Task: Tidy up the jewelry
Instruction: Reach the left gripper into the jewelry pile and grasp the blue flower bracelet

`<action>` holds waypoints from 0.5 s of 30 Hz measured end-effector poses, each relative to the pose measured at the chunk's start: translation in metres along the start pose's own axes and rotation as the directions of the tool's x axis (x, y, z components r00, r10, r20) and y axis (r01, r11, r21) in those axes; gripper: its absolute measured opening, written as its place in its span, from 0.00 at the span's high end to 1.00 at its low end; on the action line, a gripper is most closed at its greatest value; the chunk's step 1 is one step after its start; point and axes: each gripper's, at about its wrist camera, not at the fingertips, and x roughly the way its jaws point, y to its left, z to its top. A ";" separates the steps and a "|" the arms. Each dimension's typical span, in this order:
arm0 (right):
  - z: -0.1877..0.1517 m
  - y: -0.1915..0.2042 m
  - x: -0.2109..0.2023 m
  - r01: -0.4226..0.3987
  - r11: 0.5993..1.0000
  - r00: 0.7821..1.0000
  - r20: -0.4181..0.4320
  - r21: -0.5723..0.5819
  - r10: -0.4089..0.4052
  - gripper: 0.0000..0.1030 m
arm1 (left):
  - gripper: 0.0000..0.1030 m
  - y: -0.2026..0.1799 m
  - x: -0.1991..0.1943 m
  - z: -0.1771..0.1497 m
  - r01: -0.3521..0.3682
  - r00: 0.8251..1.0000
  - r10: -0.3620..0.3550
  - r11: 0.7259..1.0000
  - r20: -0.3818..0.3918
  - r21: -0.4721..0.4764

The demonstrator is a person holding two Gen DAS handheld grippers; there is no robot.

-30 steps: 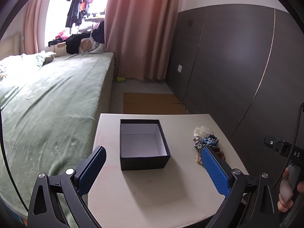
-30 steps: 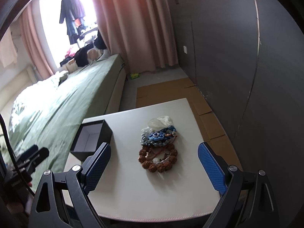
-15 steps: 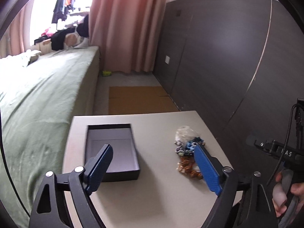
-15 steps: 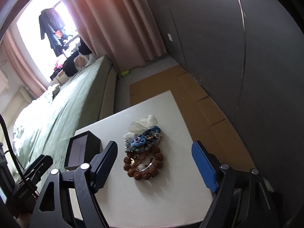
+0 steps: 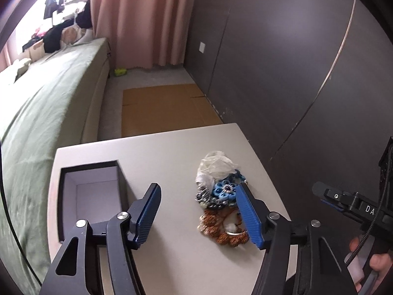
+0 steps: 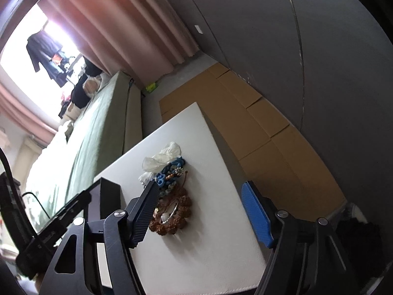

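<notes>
A heap of jewelry lies on the white table (image 5: 172, 152): a brown bead bracelet (image 5: 216, 226), a blue flower piece (image 5: 224, 189) and a clear plastic bag (image 5: 215, 166). An open, empty black box (image 5: 93, 196) stands to their left. My left gripper (image 5: 200, 211) is open above the table, its right finger over the heap's right side. My right gripper (image 6: 201, 211) is open, tilted, above the brown bracelet (image 6: 172, 215), with the blue piece (image 6: 169, 172) and the box (image 6: 103, 196) beyond it.
A green bed (image 5: 44, 113) runs along the table's left side. A dark panelled wall (image 5: 282, 61) stands on the right. Flat cardboard (image 5: 167, 108) lies on the floor beyond the table. A pink curtain (image 5: 142, 19) hangs at the back.
Both grippers have swung right and come lower and closer to the jewelry heap. The right wrist view has tilted. Both stay open.
</notes>
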 end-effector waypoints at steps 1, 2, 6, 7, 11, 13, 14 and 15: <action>0.002 -0.003 0.002 -0.009 1.000 1.000 -0.004 0.015 0.009 0.31 | 0.38 -0.005 0.004 0.002 0.003 1.000 -0.003 1.000 -0.008 0.011; 0.004 -0.006 0.005 -0.015 0.999 1.000 -0.007 0.029 0.015 0.31 | 0.38 -0.010 0.010 0.004 0.007 1.000 -0.006 1.000 -0.019 0.023; 0.011 -0.015 0.014 -0.032 0.997 0.999 -0.017 0.072 0.033 0.32 | 0.44 -0.026 0.034 0.008 0.001 0.997 0.003 0.999 -0.077 0.051; 0.012 -0.018 0.017 -0.036 0.996 0.999 -0.021 0.085 0.037 0.32 | 0.46 -0.030 0.042 0.008 0.002 0.995 0.004 0.998 -0.097 0.062; 0.016 -0.029 0.022 -0.044 0.991 0.998 -0.031 0.128 0.048 0.32 | 0.47 -0.038 0.066 0.007 0.002 0.988 0.010 0.997 -0.154 0.077; 0.018 -0.033 0.023 -0.050 0.988 0.998 -0.035 0.145 0.056 0.32 | 0.47 -0.040 0.079 0.005 0.002 0.983 0.012 0.997 -0.186 0.074; 0.018 -0.035 0.024 -0.049 0.987 0.998 -0.039 0.152 0.056 0.32 | 0.47 -0.041 0.083 0.004 0.000 0.981 0.014 0.997 -0.193 0.073; 0.019 -0.036 0.025 -0.047 0.987 0.998 -0.042 0.153 0.054 0.32 | 0.47 -0.041 0.089 0.004 -0.003 0.979 0.017 0.997 -0.202 0.071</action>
